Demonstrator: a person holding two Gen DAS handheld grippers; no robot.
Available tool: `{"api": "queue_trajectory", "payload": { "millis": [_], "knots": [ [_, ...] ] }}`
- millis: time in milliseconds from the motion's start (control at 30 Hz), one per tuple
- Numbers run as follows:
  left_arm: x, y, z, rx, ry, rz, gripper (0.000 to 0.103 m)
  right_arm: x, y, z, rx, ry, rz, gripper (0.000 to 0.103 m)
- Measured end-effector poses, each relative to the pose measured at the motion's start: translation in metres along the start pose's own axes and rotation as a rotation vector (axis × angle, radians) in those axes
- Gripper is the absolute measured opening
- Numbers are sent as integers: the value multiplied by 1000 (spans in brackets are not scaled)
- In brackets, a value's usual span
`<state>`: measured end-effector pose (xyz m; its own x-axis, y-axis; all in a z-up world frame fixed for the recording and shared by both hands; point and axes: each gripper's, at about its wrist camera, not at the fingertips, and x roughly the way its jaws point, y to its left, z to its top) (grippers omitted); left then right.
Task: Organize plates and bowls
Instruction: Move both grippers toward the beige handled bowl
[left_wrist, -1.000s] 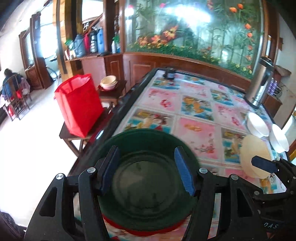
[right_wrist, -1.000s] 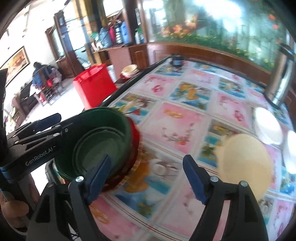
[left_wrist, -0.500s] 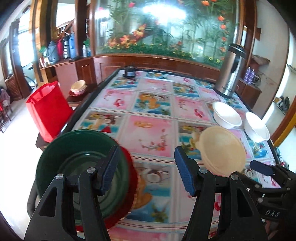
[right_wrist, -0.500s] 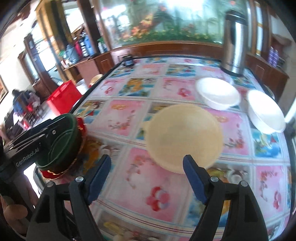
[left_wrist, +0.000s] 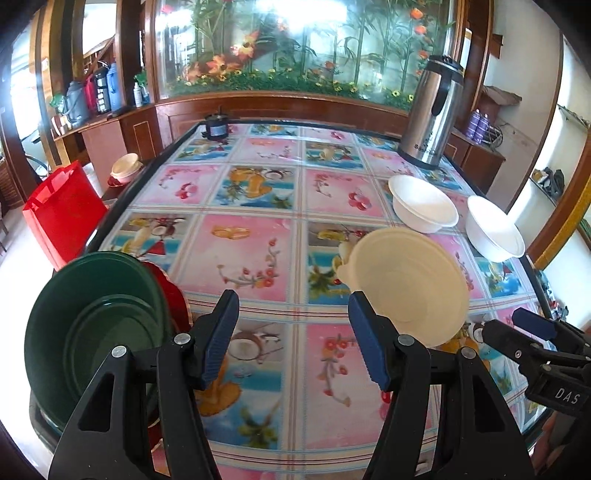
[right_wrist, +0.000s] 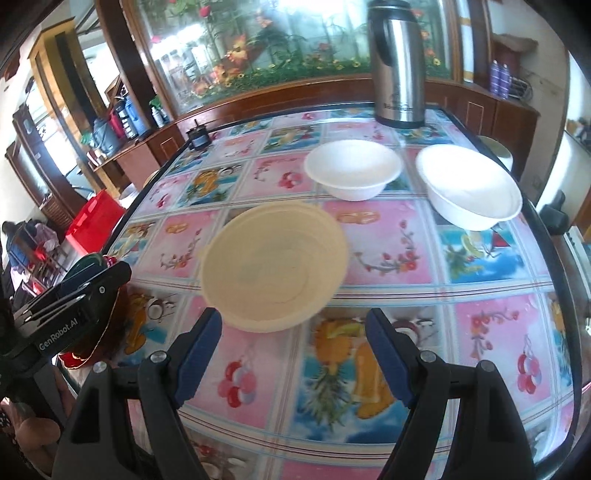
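Status, as I judge it from both wrist views: the job is partly done. A green bowl (left_wrist: 92, 325) sits nested on a red plate (left_wrist: 171, 295) at the near left corner of the desk (left_wrist: 255, 254), so one stack is formed. Three pieces are not yet stacked: a cream bowl (right_wrist: 275, 266) near the middle, and two white bowls, the inner white bowl (right_wrist: 352, 170) and the outer white bowl (right_wrist: 469, 184), toward the far right side, close to a steel flask (right_wrist: 399, 62).

Left tongs (left_wrist: 293, 332): jaws spread wide, nothing between them. In the left wrist view the green bowl lies to the left of the left jaw and partly behind it; the cream bowl (left_wrist: 406, 284) lies just beyond the right jaw tip and to its right. I see no contact with either.

Right tongs (right_wrist: 293, 352): jaws spread wide, nothing held. In the right wrist view the cream bowl sits directly ahead, its near rim just beyond the left jaw tip, off centre toward the left. I cannot tell whether the pad touches the rim; the rim is blurred there. The white bowls lie further ahead and to the right, well apart from both jaws.

My reading: the cream bowl is the next piece, and the right tongs are best placed for it.
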<state>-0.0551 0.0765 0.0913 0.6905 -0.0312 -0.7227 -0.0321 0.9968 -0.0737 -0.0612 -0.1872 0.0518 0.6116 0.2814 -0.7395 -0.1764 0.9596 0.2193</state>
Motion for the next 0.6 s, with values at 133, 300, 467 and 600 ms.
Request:
{"api": "queue_trajectory", "payload": {
  "millis": [133, 300, 467, 600],
  "knots": [
    [6, -9, 0, 16, 9, -1, 62, 1, -13, 1, 26, 2, -8, 80],
    [15, -16, 1, 12, 28, -16, 62, 2, -24, 0, 41, 8, -21, 80],
    [24, -24, 3, 22, 43, -15, 62, 4, -30, 2, 46, 10, -25, 80],
    [31, -31, 6, 29, 52, -20, 62, 9, -35, 4, 65, 18, -27, 80]
  ]
}}
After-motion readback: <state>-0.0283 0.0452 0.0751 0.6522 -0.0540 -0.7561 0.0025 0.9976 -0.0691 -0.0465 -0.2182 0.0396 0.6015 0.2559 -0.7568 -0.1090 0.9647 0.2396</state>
